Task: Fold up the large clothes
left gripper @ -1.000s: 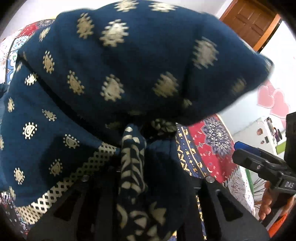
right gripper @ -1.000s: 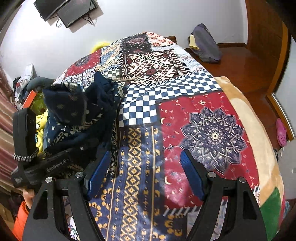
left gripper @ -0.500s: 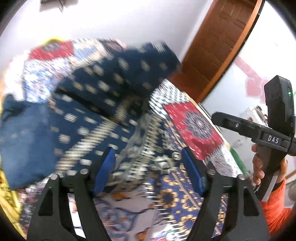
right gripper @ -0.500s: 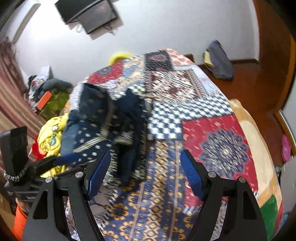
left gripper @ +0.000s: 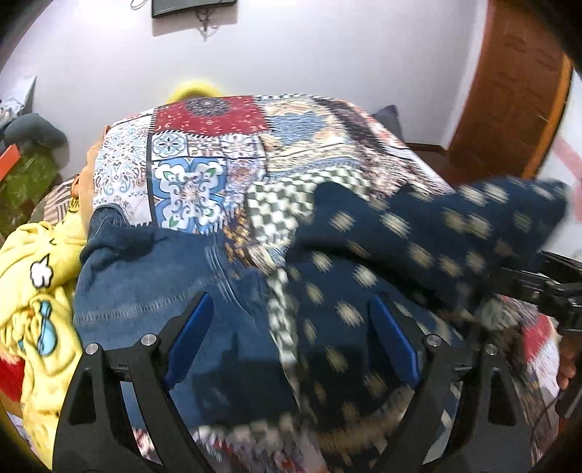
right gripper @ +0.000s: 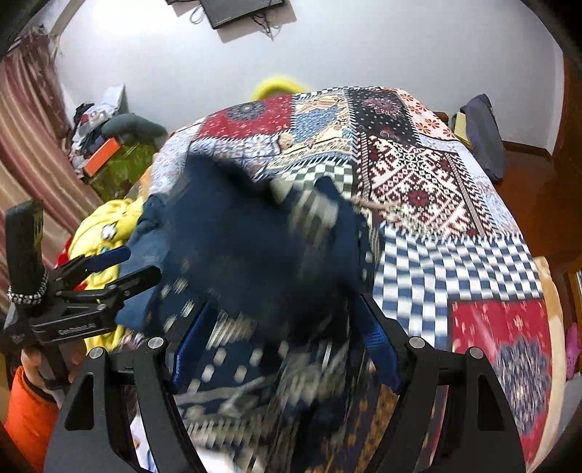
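1. A patchwork bedspread (right gripper: 418, 182) covers the bed — red, blue and checked squares.
2. A dark screen (right gripper: 240, 11) hangs on the white wall, cables dangling beneath it.
3. A wooden door (left gripper: 509, 94) stands at the right.
4. Striped curtains (right gripper: 32, 138) hang at the left — a cluttered shelf (right gripper: 94, 120) beside them.

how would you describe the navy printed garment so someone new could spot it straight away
Start at the patchwork bedspread that covers the bed. On its near left part lies a heap of clothes: the navy garment sits beside plain blue denim and a yellow cartoon top. Only it has small pale motifs.
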`<state>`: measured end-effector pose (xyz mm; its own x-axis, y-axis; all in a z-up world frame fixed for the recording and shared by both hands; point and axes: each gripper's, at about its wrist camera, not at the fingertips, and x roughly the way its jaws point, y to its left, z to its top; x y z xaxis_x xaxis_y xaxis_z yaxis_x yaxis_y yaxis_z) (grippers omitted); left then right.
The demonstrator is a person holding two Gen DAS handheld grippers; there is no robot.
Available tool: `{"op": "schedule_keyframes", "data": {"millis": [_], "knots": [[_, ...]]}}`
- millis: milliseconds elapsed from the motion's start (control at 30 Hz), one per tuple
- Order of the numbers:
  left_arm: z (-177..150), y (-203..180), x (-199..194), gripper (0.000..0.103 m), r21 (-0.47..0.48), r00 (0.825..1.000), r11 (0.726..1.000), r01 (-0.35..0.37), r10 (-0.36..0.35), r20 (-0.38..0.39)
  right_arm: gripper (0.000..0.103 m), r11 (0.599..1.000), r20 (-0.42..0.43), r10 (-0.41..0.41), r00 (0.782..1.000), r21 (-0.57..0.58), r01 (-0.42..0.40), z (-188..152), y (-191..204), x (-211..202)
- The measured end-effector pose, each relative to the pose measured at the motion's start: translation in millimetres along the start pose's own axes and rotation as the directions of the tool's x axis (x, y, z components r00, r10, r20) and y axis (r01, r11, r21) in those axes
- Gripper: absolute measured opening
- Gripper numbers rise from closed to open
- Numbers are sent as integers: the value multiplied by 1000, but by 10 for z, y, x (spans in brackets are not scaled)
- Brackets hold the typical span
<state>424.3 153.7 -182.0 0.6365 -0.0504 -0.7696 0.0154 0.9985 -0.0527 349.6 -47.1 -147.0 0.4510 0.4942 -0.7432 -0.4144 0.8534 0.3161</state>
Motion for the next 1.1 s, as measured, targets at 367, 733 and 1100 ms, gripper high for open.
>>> {"op": "schedule_keyframes", "data": {"millis": [367,733,1100], "knots": [[589,23,582,88,-80,998,997,-21,25,51,75,990,-37,-10,999,142,15,388,-516,451],[59,-235,162,88,29,997,997,72,-71,-35,75,1000,-103,5,995,-25,-8,-189,-145,183],[-852,-265,-395,94,113,990,990,86,-72,-121,75,999,-211,-44,977,-27,39,-938,-436,-200]]}}
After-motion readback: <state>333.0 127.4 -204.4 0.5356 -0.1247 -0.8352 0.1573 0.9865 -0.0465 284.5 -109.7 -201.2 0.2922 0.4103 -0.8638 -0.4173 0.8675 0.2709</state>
